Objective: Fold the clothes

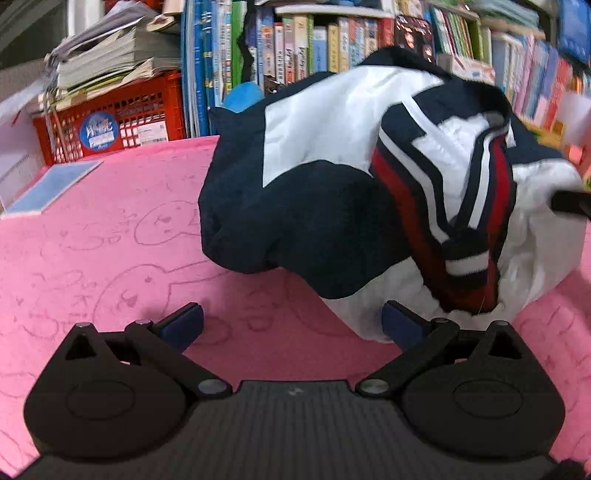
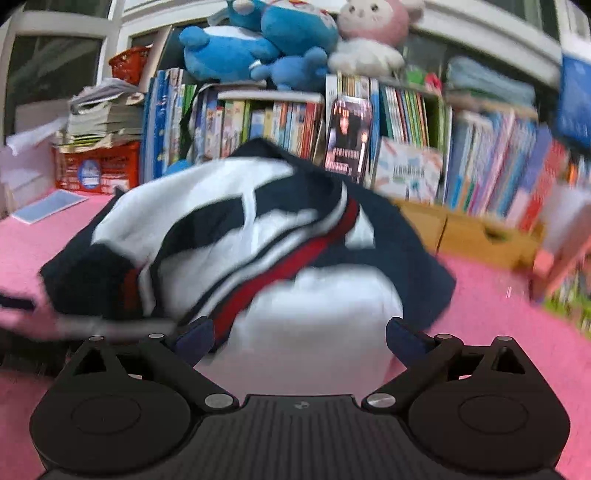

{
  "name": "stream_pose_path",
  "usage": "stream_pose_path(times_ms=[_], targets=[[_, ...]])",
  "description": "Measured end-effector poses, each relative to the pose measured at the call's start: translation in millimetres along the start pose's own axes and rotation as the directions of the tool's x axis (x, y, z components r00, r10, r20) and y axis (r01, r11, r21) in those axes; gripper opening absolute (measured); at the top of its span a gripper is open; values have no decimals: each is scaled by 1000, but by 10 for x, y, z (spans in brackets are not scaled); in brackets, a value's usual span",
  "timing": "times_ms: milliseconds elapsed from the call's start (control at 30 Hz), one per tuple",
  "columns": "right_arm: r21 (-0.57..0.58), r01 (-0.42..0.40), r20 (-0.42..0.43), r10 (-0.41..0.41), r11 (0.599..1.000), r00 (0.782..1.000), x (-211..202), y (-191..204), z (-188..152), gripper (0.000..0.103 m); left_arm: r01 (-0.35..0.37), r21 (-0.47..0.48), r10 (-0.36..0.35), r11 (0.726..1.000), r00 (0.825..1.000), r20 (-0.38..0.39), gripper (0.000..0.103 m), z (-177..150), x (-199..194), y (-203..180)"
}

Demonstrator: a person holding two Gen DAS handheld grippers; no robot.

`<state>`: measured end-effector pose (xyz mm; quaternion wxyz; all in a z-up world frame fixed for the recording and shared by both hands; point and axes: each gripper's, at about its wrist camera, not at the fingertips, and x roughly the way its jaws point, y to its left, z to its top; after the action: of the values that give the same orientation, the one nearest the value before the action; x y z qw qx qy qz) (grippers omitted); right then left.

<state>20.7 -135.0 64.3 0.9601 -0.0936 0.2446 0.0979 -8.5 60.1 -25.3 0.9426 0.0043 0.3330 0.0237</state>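
Left wrist view first: at nine o'clock a pale blue booklet lies flat on the pink bench, and just behind it, toward ten o'clock, a red crate carries a stack of papers. Along twelve o'clock runs a row of books. The jacket, navy and white with red striped trim, sits in a rumpled heap from the centre out to three o'clock, resting on the bench. The left tool is at six o'clock with its blue pads spread wide and nothing between them; the right pad is touching or just beside the jacket's white hem, I cannot tell which.

Right wrist view, blurred: the crate is at nine o'clock, blue and pink plush toys sit on top of the bookshelf at twelve, and the jacket fills the centre. The right tool is spread wide, white fabric lying between its pads, ungripped.
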Motion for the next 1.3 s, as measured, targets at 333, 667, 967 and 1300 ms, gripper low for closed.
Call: stream_pose_path(times_ms=[333, 667, 967, 1300], targets=[[55, 109, -125, -101, 993, 987, 1222, -202, 574, 54, 10, -16, -10, 1000, 1000, -5, 103, 40, 38, 15], [112, 245, -47, -241, 963, 969, 720, -754, 461, 25, 1, -9, -1, 1000, 1000, -5, 103, 53, 35, -1], [116, 131, -18, -130, 985, 991, 164, -892, 86, 21, -23, -18, 23, 1000, 1000, 1, 103, 82, -166, -99], [169, 97, 47, -106, 981, 993, -210, -1004, -77, 12, -116, 216, 66, 969, 972, 225, 103, 694, -255, -864]])
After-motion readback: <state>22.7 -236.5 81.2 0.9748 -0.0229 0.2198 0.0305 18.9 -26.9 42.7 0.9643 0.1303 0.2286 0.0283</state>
